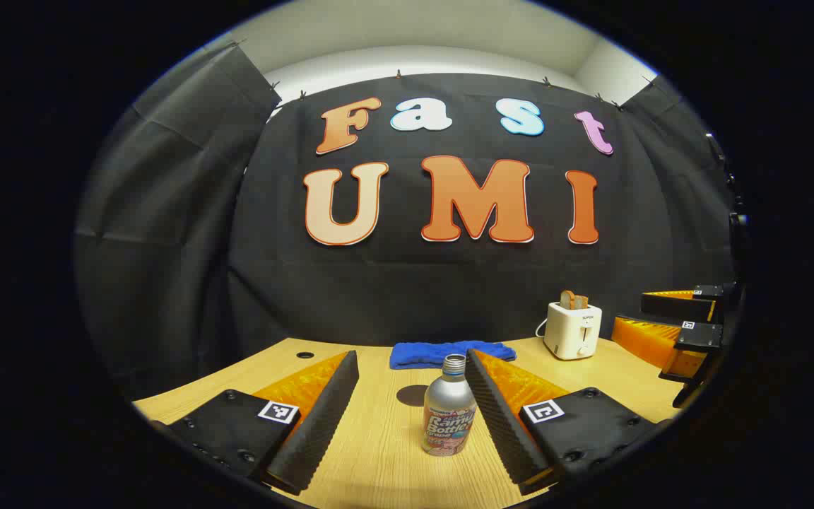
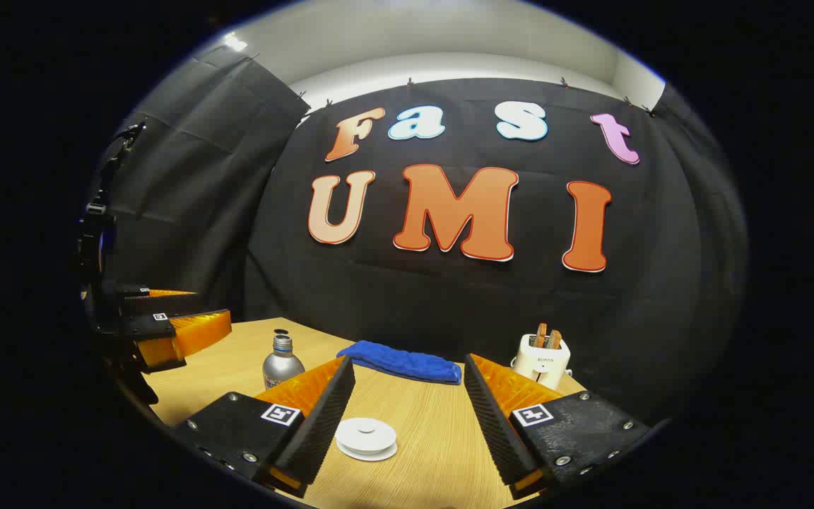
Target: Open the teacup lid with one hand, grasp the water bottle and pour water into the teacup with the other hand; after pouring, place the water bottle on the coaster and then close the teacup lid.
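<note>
two grippers are seen with the jaws apart and nothing held between them. the water bottle [image 1: 449, 406] stands upright on the wooden table [image 1: 379, 452] between the fingers of the left gripper [image 1: 410, 417] — just beside the right finger, contact cannot be told. the white teacup lid [image 2: 366, 436] lies between the fingers of the right gripper [image 2: 407, 417]. a blue cloth [image 1: 449, 352] and a toaster [image 1: 573, 329] are placed further back.

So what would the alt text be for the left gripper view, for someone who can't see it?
An open hand-held gripper with orange, black-padded fingers frames a silver water bottle standing upright, uncapped, on a wooden table. Behind lie a blue cloth and a white toaster with toast; a second hand-held gripper enters at right.
</note>
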A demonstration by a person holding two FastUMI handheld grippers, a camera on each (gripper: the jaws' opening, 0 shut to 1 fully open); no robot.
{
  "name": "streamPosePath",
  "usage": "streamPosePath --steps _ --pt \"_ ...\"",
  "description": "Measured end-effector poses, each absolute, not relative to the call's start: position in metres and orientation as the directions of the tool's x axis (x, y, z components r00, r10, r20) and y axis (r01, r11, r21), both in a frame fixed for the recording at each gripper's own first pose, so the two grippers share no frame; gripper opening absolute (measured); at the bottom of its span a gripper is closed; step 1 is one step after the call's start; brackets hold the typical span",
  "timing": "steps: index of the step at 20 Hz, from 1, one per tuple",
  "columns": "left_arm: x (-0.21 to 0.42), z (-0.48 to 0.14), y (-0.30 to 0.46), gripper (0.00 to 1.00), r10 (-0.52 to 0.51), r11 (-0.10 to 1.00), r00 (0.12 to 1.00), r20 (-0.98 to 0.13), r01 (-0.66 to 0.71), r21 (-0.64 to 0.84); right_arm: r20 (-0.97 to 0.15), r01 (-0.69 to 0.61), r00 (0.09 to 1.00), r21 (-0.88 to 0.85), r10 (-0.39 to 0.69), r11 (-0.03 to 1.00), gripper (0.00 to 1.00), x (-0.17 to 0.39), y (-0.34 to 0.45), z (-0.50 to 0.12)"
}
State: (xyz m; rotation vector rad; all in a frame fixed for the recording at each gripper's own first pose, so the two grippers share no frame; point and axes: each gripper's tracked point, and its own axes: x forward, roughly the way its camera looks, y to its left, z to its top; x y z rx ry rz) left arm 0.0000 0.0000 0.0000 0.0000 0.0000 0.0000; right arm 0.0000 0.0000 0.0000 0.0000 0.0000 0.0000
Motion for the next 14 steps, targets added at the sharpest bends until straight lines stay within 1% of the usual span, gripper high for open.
streamPosePath --steps 4,7,8,9,14 --pt "0.001 0.004 0.001 1.0 0.007 1.0 1.0 0.013 -0.007 0.004 0.015 0.008 1.0 -0.006 -0.008 1.0 0.93 -0.001 0.0 0.004" --pt "0.001 0.006 0.002 1.0 0.014 1.0 1.0 0.024 -0.013 -0.009 0.0 0.004 1.0 -0.013 -0.004 1.0 0.93 0.001 0.002 -0.004" --pt "0.001 0.007 0.002 0.96 0.013 1.0 1.0 0.027 -0.012 -0.015 -0.014 0.006 1.0 -0.017 -0.007 1.0 0.93 0.003 0.001 -0.01" --pt "0.0 0.007 0.003 0.99 0.015 1.0 1.0 0.027 -0.014 -0.015 -0.026 0.004 1.0 -0.017 -0.005 1.0 0.93 0.003 0.001 -0.015" --pt "-0.001 0.005 0.007 1.0 0.023 1.0 0.999 0.028 -0.023 -0.013 -0.036 -0.011 0.999 -0.006 0.011 1.0 0.94 0.009 0.006 -0.018"
